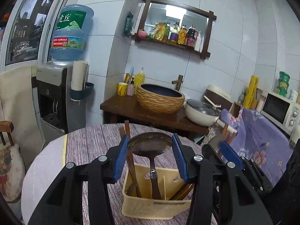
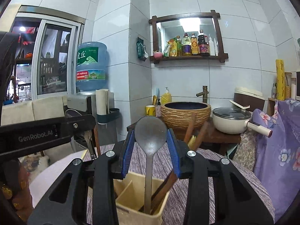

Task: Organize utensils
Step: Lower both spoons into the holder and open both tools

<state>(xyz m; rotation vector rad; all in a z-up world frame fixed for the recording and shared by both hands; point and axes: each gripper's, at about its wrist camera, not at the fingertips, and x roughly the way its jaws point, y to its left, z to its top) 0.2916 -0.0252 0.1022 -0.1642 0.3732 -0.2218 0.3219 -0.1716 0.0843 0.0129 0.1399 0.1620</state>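
A beige utensil holder (image 1: pixel 150 206) stands on the round table; it also shows in the right wrist view (image 2: pixel 135 206). In the left wrist view a metal ladle with a brown handle (image 1: pixel 150 144) stands in it, bowl up, between my left gripper's (image 1: pixel 151 144) blue pads, which are open around the bowl. Wooden chopsticks (image 1: pixel 131 161) lean in the holder. In the right wrist view a grey metal spoon (image 2: pixel 150 131) stands in the holder, and my right gripper (image 2: pixel 151 138) is open with its pads close beside the spoon's bowl. Wooden utensils (image 2: pixel 189 129) lean to the right.
The table has a purple-grey striped cloth (image 1: pixel 90 150). Behind it are a wooden counter with a woven basin (image 1: pixel 160 98), a white pot (image 1: pixel 200 112), a water dispenser (image 1: pixel 56 93), and a microwave (image 1: pixel 279 108) on a purple floral cloth. The left gripper body (image 2: pixel 37 131) crosses the right view.
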